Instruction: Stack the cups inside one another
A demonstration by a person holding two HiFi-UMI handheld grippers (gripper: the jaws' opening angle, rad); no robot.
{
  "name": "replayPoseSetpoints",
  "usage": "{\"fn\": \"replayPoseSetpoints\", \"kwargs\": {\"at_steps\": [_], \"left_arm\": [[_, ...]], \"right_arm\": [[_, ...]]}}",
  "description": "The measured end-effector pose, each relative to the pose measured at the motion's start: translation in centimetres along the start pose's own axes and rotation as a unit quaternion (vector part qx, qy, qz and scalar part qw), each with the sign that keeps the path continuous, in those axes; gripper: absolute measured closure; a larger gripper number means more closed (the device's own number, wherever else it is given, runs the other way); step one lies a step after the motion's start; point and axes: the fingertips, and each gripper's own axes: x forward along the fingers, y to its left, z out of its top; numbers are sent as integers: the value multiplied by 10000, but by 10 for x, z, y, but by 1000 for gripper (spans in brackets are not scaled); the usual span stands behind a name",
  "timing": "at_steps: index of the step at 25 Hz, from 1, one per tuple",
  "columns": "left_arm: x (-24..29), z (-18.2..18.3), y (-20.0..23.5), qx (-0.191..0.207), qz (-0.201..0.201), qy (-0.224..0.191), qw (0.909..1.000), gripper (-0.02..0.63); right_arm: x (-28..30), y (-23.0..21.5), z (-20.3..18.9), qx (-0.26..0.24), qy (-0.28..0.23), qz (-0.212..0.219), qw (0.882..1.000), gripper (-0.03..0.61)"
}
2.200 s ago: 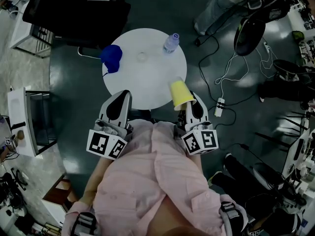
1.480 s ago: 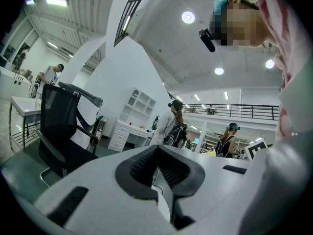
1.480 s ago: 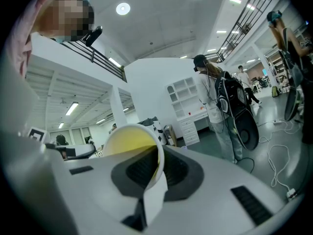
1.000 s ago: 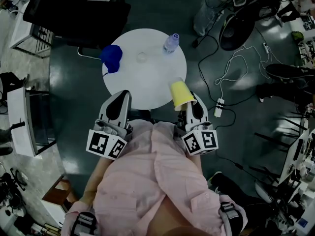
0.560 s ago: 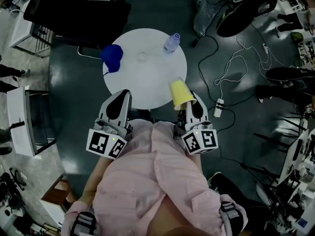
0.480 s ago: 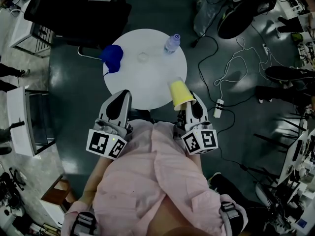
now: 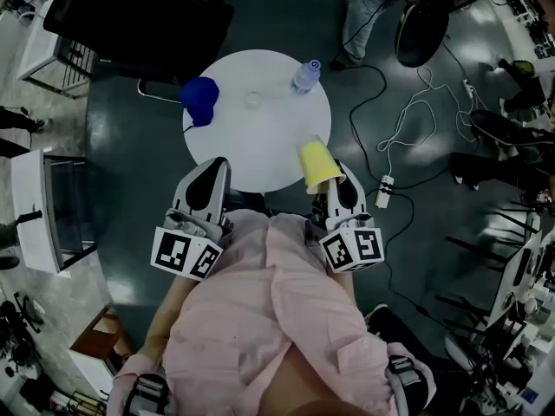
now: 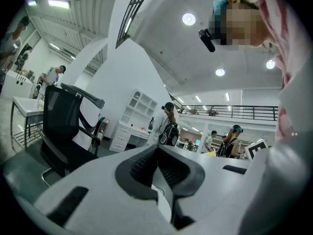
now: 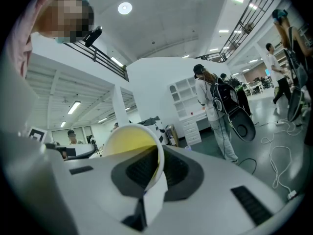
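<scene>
Currently carry step, by my reading. Right gripper [image 9: 156, 173] pinched tight on wall of yellow cup [image 7: 318, 165], cup at tabletop's [image 7: 260, 146] near right edge. Left gripper [image 8: 157, 164] closed, nothing between jaws, at near edge. Blue cup [image 7: 199, 100] at far left edge. Next move probably needs: bring the two cups together, line up mouths, nest one in the other.

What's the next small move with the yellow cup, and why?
Probably carry the right gripper forward and left toward the blue cup. Its fingers pinch the yellow cup's rim by the table's near edge, while the blue cup sits apart at the far left edge; nothing is nested yet.
</scene>
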Motion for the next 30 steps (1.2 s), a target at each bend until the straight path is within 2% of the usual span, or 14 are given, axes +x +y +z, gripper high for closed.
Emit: {"fn": "replayPoseSetpoints", "kwargs": {"at_steps": [10,17,25,30], "left_arm": [[1,-2,8,-53,-5,27,10000,595],[7,-1,12,12,-178,91,9998,595],[21,15,28,168,-325,-5,9993,595],[26,23,39,68,-389,33,9992,595]], "right_arm": [[7,2,-3,-42,55,-6,10000,540],[21,1,3,-242,191,-14,9995,540],[47,12,4,-315,444,4,9985,540],[68,11,8,-477,643,-88,9968,540]]}}
